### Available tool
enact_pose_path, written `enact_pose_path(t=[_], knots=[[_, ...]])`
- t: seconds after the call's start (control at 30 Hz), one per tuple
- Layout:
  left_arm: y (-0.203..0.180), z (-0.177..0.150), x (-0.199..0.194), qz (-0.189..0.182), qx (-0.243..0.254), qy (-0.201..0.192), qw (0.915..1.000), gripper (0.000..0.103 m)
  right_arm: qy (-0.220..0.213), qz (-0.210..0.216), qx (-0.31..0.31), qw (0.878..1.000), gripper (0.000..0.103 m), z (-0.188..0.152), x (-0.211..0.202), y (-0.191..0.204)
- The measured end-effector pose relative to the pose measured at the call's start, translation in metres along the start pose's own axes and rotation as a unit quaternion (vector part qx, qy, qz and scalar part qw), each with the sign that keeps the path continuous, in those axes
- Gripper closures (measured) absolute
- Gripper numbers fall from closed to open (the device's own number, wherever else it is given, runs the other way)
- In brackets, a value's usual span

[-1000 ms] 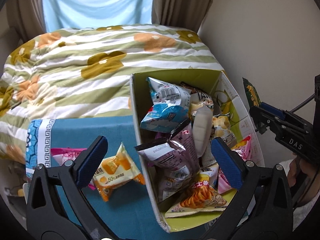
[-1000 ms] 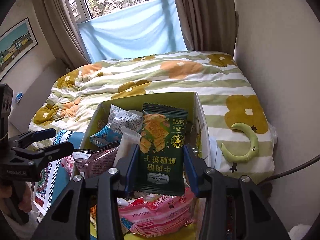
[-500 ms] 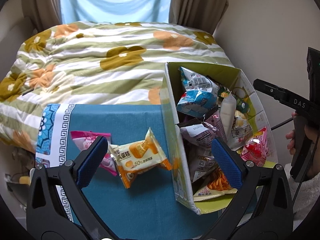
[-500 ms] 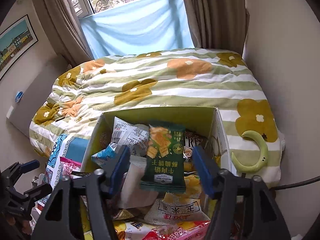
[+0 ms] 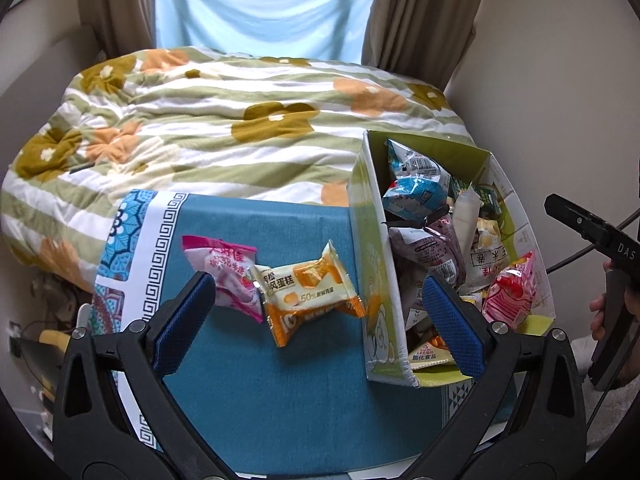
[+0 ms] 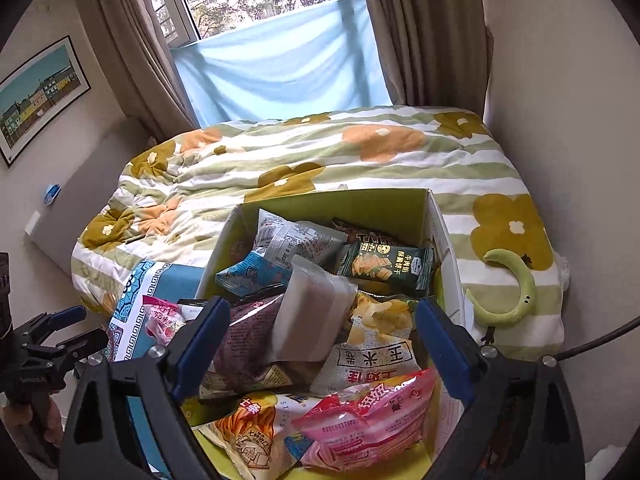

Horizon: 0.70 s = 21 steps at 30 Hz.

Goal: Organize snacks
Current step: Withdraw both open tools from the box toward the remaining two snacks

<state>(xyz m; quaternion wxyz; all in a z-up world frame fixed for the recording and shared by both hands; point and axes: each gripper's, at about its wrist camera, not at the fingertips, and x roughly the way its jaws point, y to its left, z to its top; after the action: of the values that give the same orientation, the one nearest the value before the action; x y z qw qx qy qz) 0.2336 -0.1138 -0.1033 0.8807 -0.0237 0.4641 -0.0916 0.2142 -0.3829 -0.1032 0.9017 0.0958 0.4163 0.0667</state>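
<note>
Two snack packets lie loose on the teal cloth (image 5: pixel 280 408) in the left wrist view: an orange cake packet (image 5: pixel 306 294) printed "50%" with Chinese characters, and a pink packet (image 5: pixel 224 276) overlapping its left end. Both sit between the spread, empty jaws of the left gripper (image 5: pixel 316 322), just left of the yellow-green cardboard box (image 5: pixel 380 308). In the box a white bag reads "玉米" upside down, and a bag at the near corner reads "膨化食品". At the right edge a hand holds the right gripper's handle, marked "DAS". Compared with a second ago, this view has swung left: the box then filled the centre, and now the loose packets do.

From the right wrist, the box (image 6: pixel 216 256) shows its whole heap, which the other view cuts off. The dark green cracker packet (image 6: pixel 386 266) with gold Chinese lettering lies flat near the far right corner, on other bags. A brown bag behind it reads "TA", and an orange one near the front "STICKS". The right gripper (image 6: pixel 322 346) stands released, wide and empty; its jaws have just been opening, having clamped that green packet upright a second ago. Only here appear the window, a framed picture, a green crescent toy (image 6: pixel 516 292) on the quilt, and the left gripper (image 6: pixel 60 332) at the left.
</note>
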Motion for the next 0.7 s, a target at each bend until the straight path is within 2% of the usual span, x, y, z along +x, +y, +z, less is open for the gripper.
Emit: enact_pose_path(t=[0.27, 0.37, 0.53, 0.7], knots=[[0.033, -0.021, -0.037, 0.034, -0.028, -0.023, 0.9988, 0.001, -0.036, 0.027, -0.026, 0.999, 0.011, -0.003, -0.026, 0.030], [0.050, -0.028, -0.043, 0.037, -0.039, -0.026, 0.9982, 0.001, -0.044, 0.027, -0.036, 0.998, 0.000, -0.008, -0.032, 0.045], [0.084, -0.029, -0.047, 0.022, -0.049, -0.029, 0.9982, 0.001, -0.045, 0.021, -0.045, 0.998, 0.000, -0.016, -0.034, 0.073], [0.119, -0.014, -0.037, -0.001, -0.039, -0.017, 0.9991, 0.001, -0.036, 0.007, -0.033, 0.999, 0.000, -0.025, -0.027, 0.108]])
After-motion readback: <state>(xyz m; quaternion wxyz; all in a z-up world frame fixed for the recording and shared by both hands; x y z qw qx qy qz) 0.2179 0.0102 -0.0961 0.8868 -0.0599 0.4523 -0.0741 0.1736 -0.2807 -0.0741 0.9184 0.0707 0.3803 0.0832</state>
